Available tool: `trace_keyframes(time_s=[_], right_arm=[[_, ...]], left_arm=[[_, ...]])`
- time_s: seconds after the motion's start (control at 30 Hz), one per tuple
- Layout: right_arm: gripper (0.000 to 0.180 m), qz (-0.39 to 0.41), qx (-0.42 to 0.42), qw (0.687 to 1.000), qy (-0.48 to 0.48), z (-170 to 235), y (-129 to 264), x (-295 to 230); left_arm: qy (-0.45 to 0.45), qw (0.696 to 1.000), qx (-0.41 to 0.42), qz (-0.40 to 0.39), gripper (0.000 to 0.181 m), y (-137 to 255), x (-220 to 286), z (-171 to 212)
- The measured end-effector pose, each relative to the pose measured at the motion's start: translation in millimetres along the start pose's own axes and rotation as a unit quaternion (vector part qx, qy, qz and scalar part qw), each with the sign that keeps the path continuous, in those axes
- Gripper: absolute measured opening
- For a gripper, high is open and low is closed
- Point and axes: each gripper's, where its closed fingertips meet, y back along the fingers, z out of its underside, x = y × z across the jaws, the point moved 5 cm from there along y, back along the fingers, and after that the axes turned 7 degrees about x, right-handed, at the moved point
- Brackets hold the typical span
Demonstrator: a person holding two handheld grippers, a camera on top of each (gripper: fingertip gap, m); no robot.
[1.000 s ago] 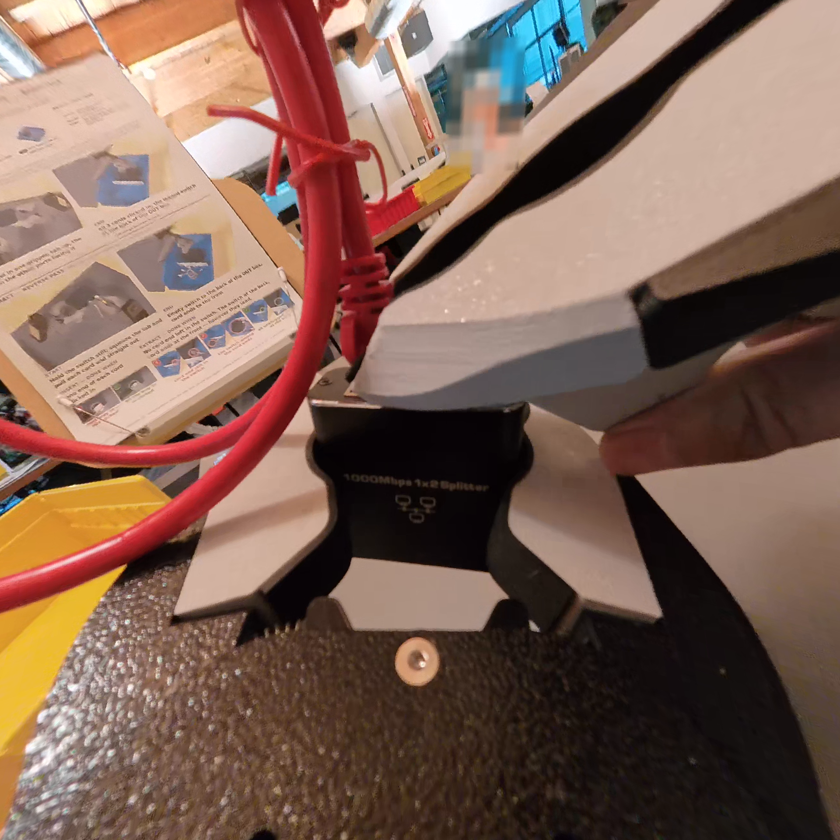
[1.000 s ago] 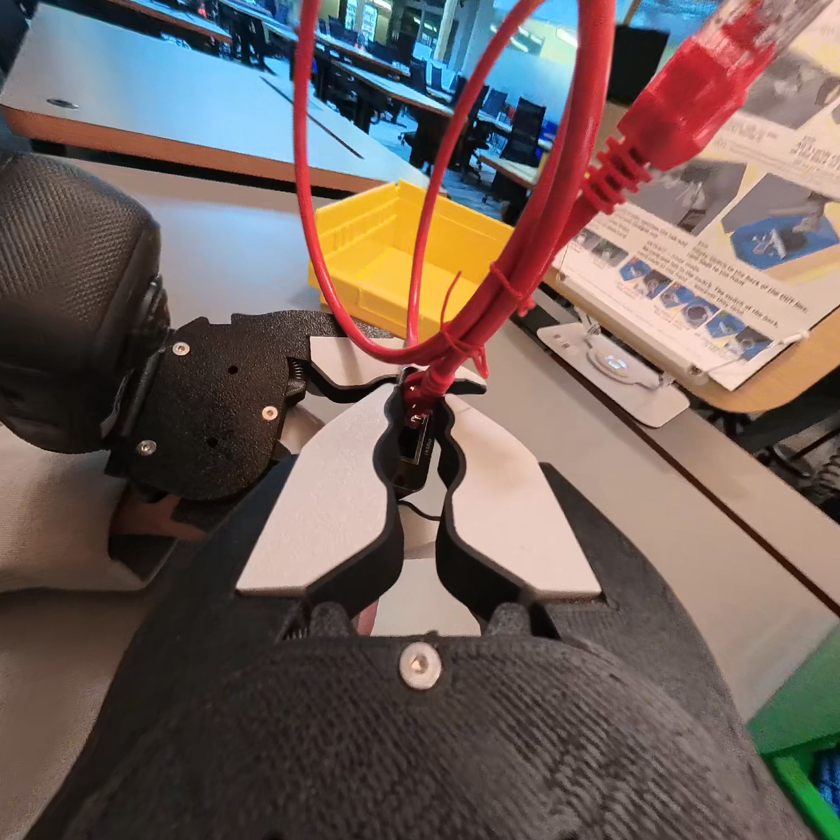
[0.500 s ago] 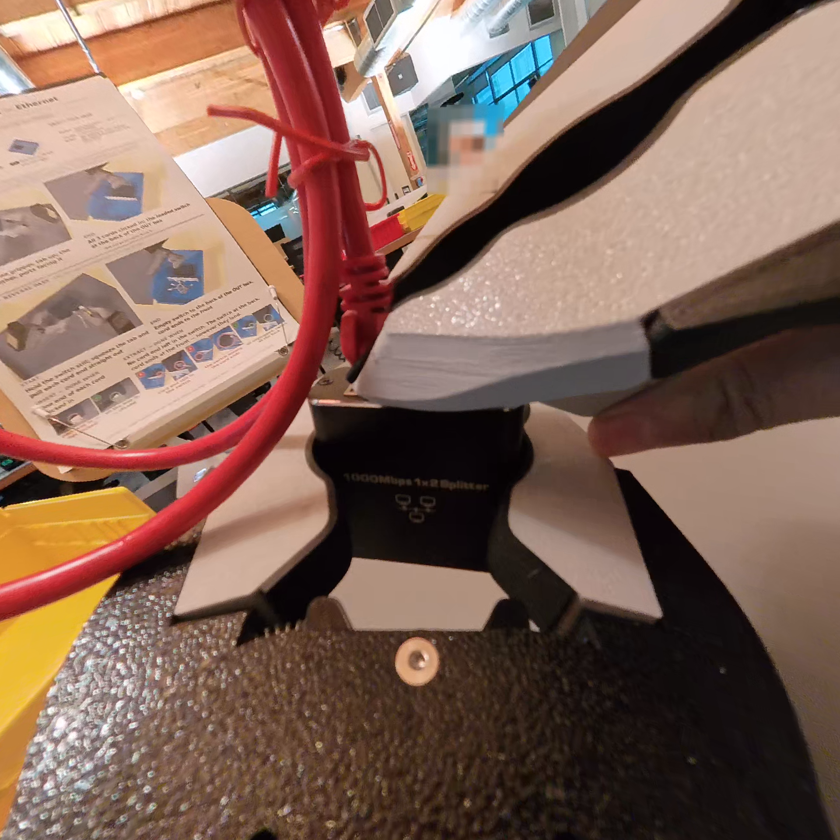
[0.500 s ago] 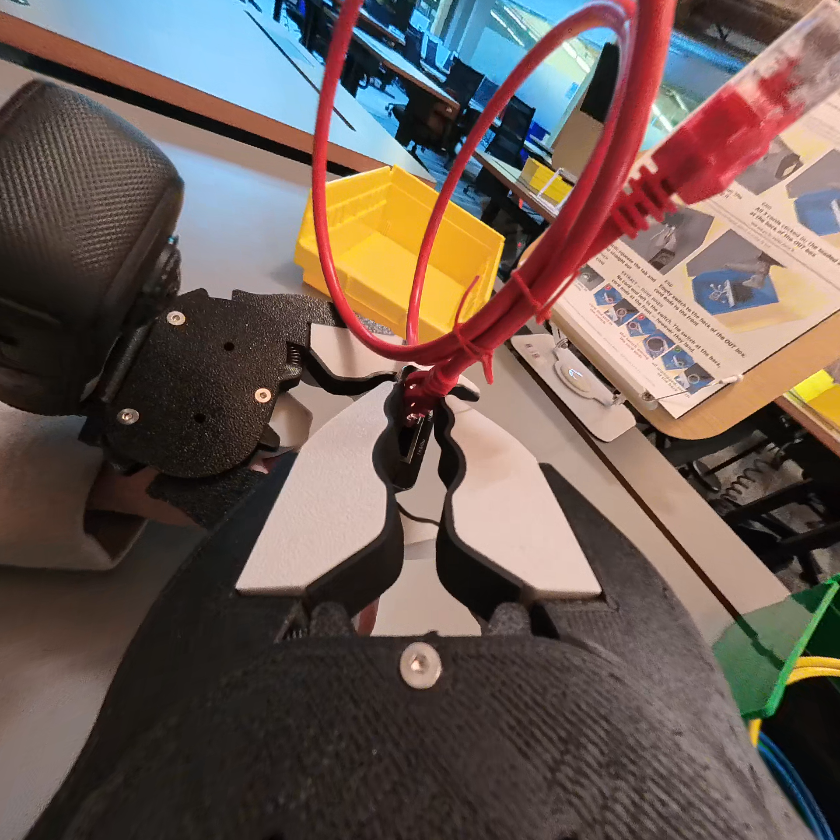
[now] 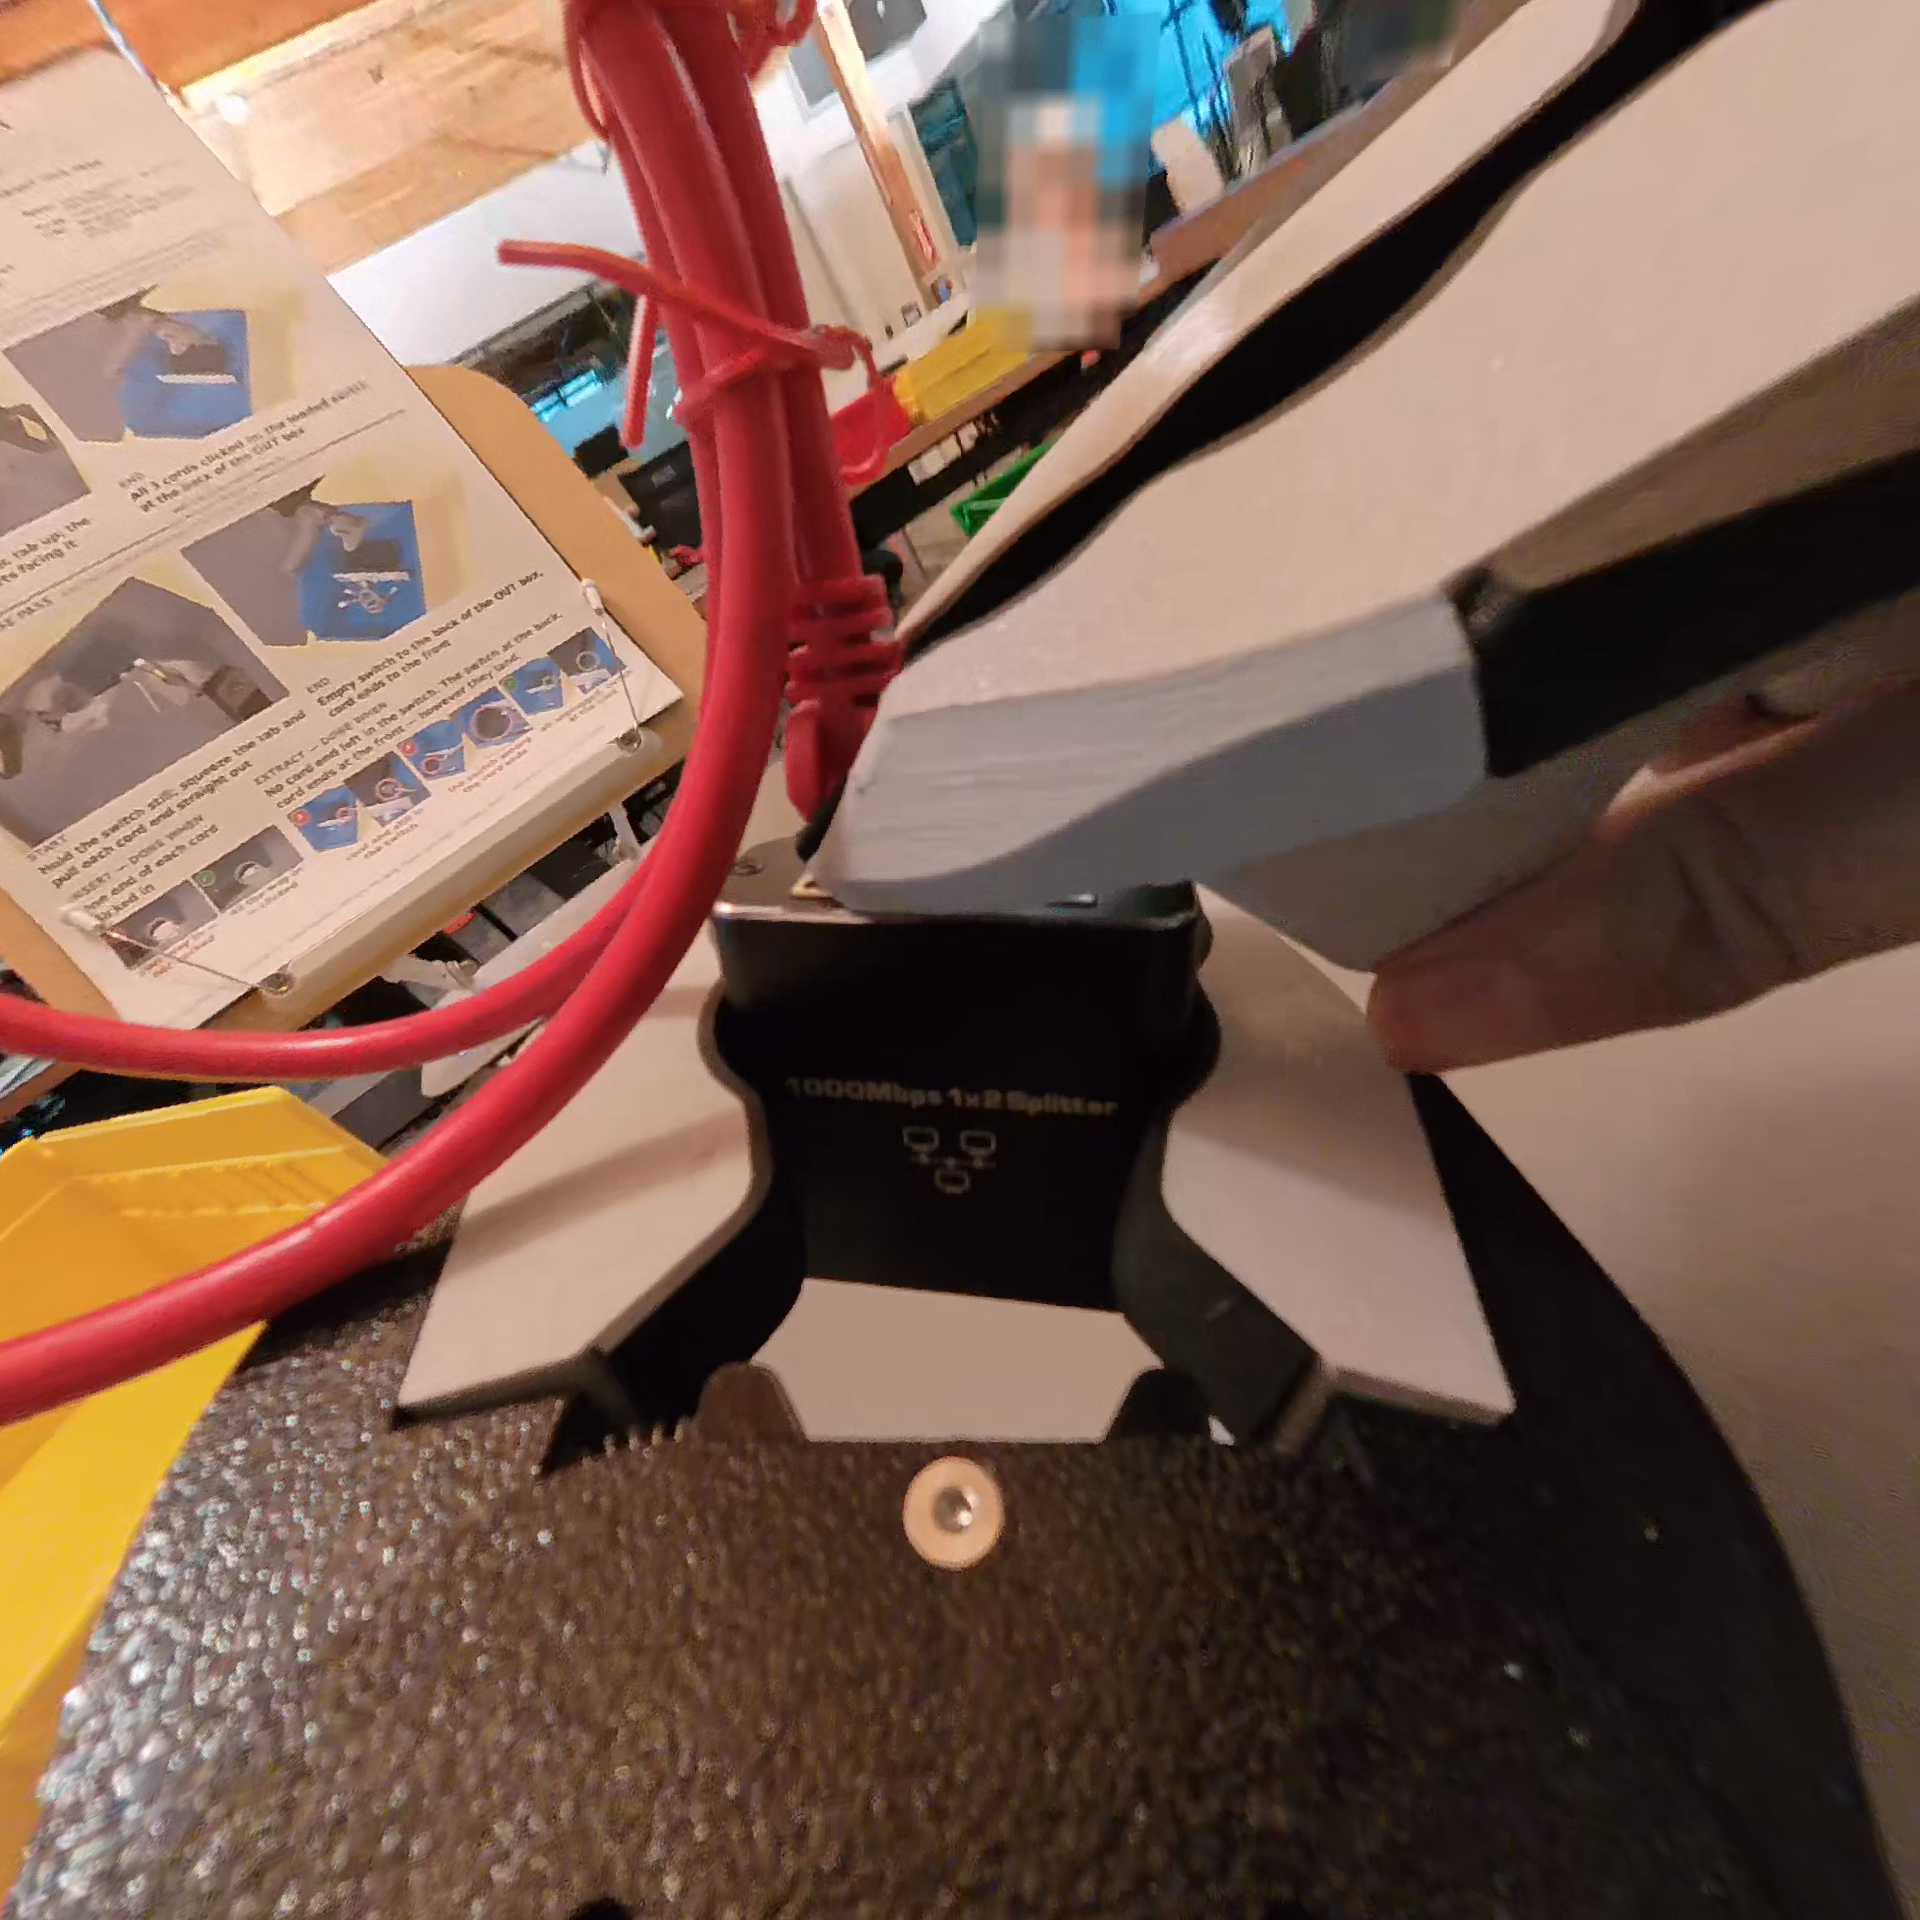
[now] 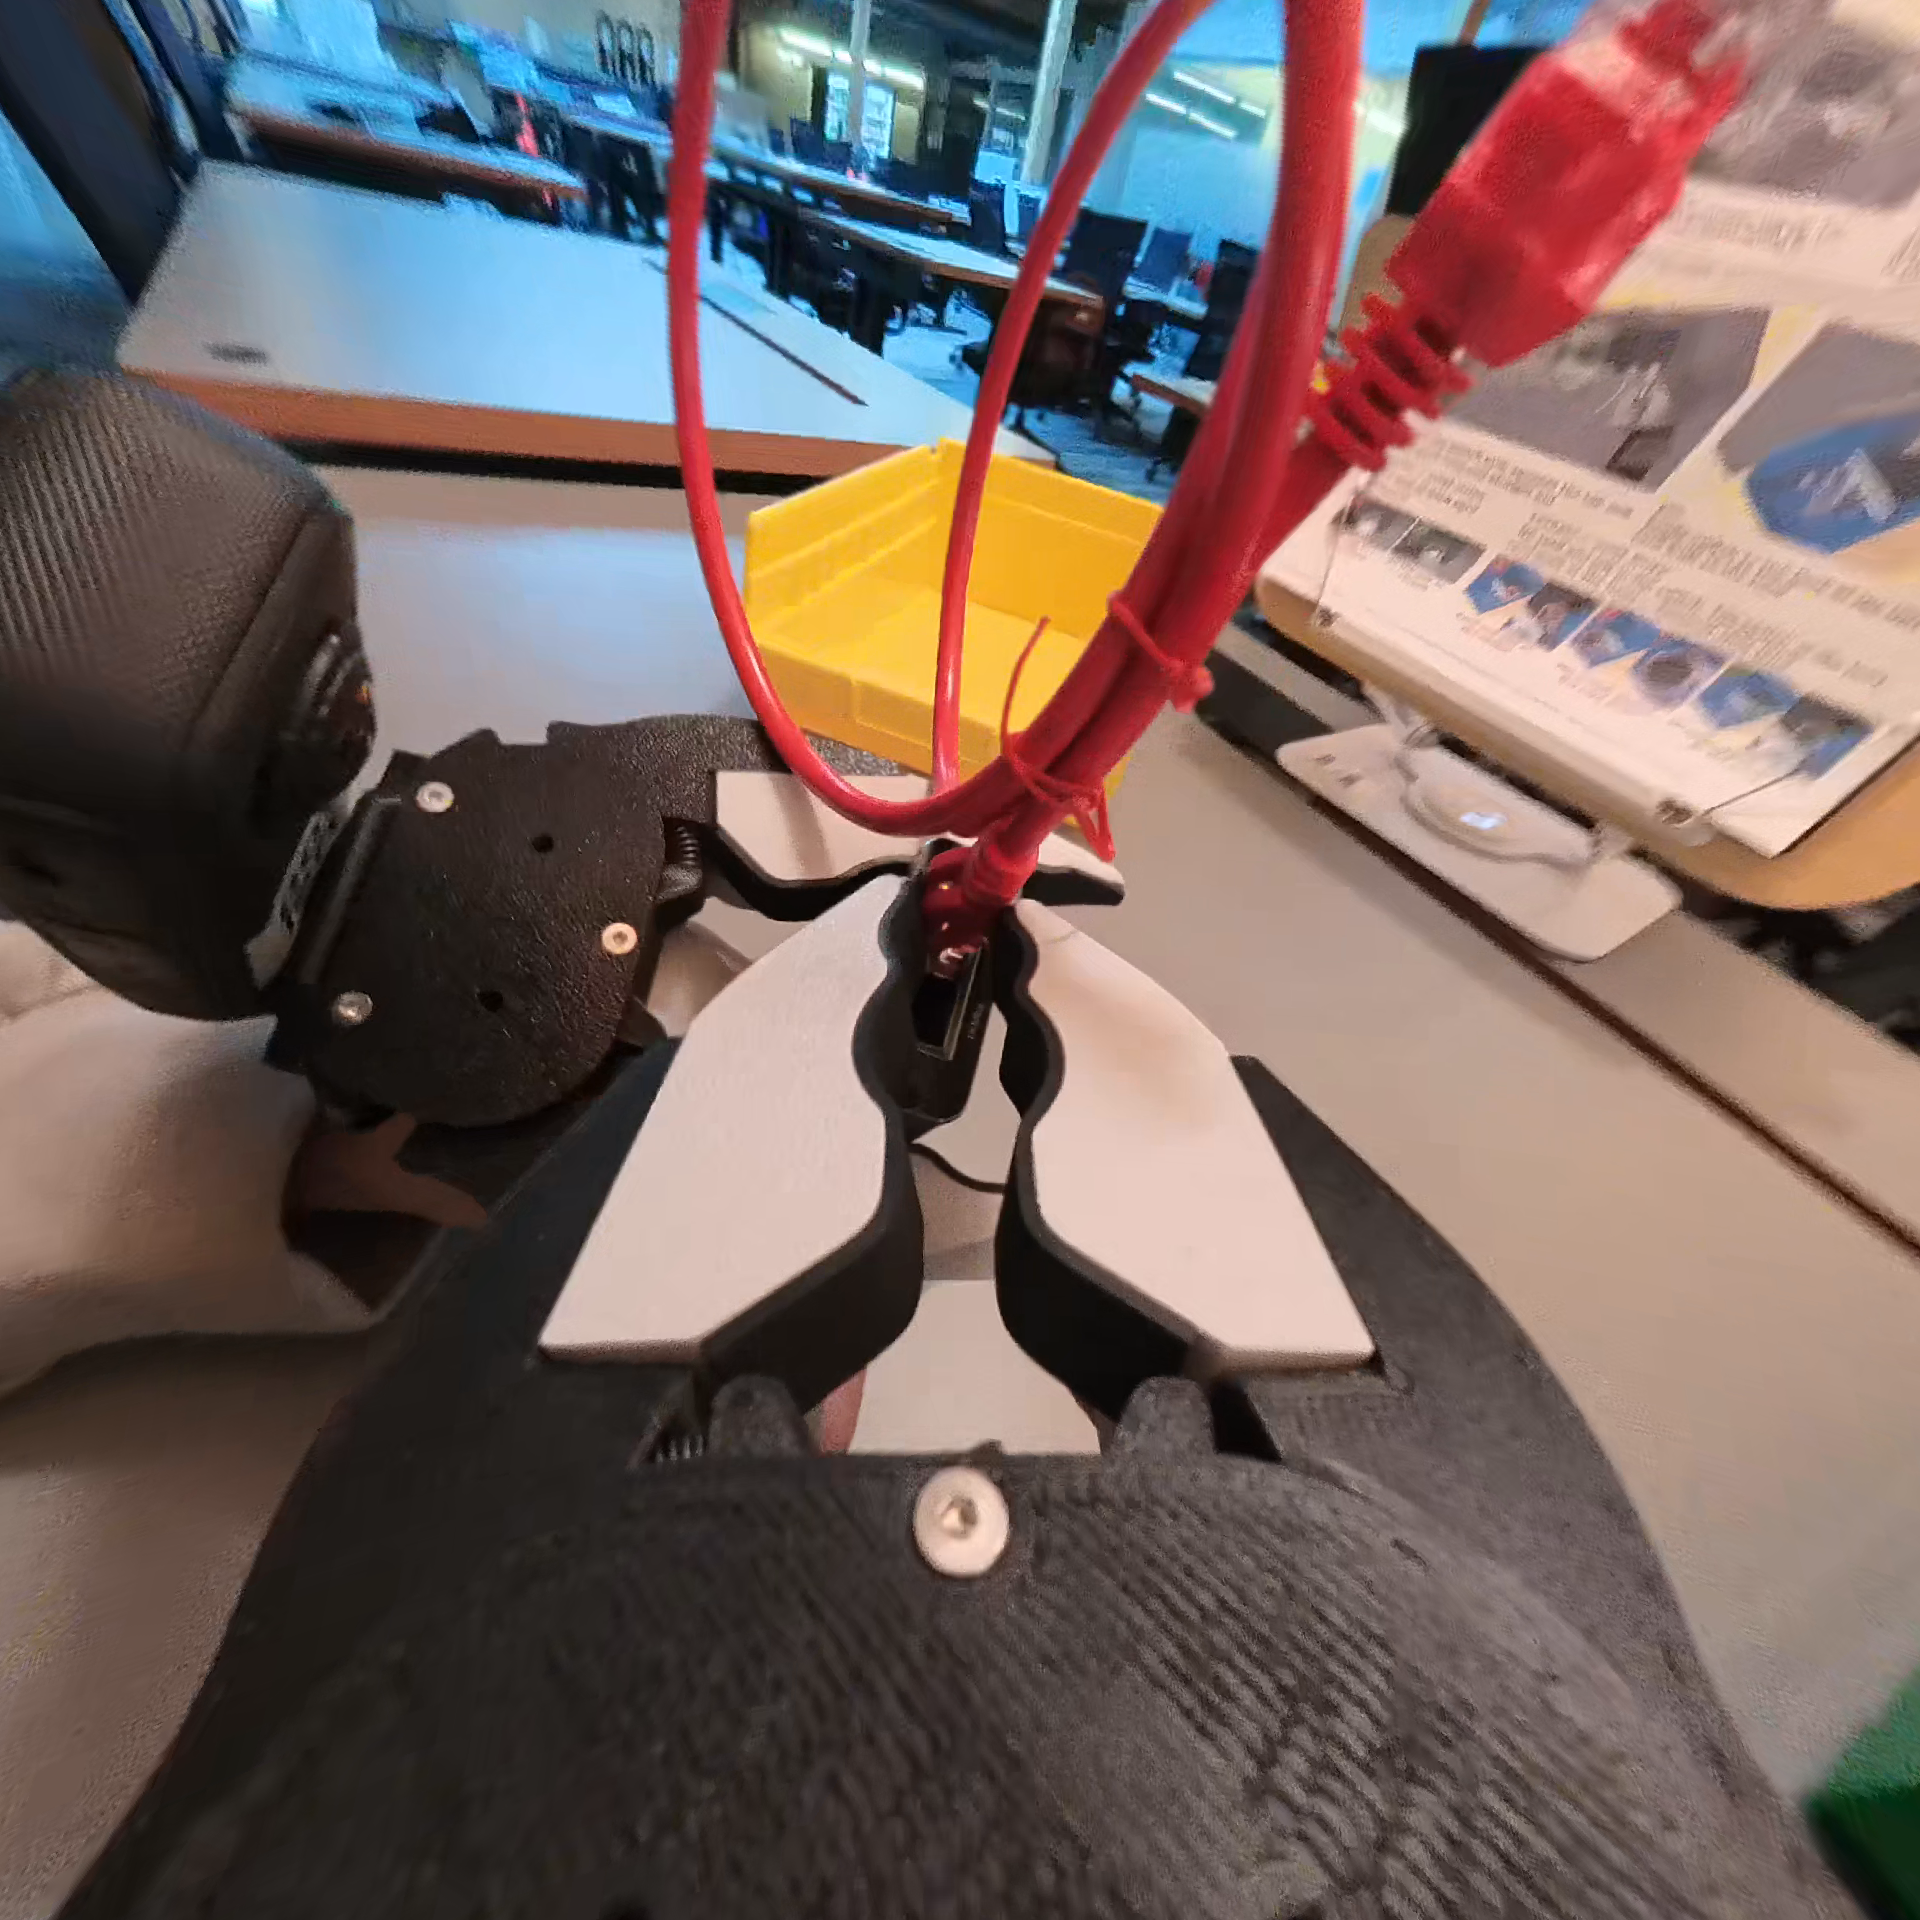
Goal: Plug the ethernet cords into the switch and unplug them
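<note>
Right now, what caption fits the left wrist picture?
Left gripper holds the black switch; a red cord is plugged in.

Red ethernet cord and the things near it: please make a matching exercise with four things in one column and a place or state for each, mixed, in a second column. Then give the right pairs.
Things
1. small black box-shaped switch
2. red ethernet cord's loose plug
3. yellow plastic bin
4. red ethernet cord's other plug

Places or states
A. hanging in the air, plugged into nothing
B. standing on the grey table, nothing visible inside
C. held between the left gripper's fingers
D. at the switch's top, between the right gripper's fingers

Pairs: 1-C, 2-A, 3-B, 4-D
</note>
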Motion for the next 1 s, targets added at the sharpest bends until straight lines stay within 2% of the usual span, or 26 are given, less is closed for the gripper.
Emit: trace_keyframes(time_s=[0.07,0.27,0.33,0.63,0.73,1.0], right_arm=[[0.014,-0.018,0.035,0.996,-0.080,5,0,5],[0.014,-0.018,0.020,0.995,-0.099,17,0,10],[0.014,-0.029,0.036,0.990,-0.135,19,1,13],[0.015,-0.003,0.010,0.993,-0.119,18,4,9],[0.015,0.002,-0.009,0.995,-0.101,16,5,7],[0.014,-0.001,0.017,0.984,-0.175,14,8,7]], left_arm=[[-0.010,1.000,-0.012,-0.002,0.078,-2,1,2],[-0.016,0.999,-0.044,0.013,0.076,-6,5,12],[-0.026,0.998,-0.048,0.011,0.076,-6,5,12],[0.009,0.998,-0.041,0.040,0.076,-5,11,11],[-0.016,0.999,-0.042,0.027,0.076,-4,9,10],[-0.076,0.996,-0.044,-0.009,0.076,-3,6,7]])
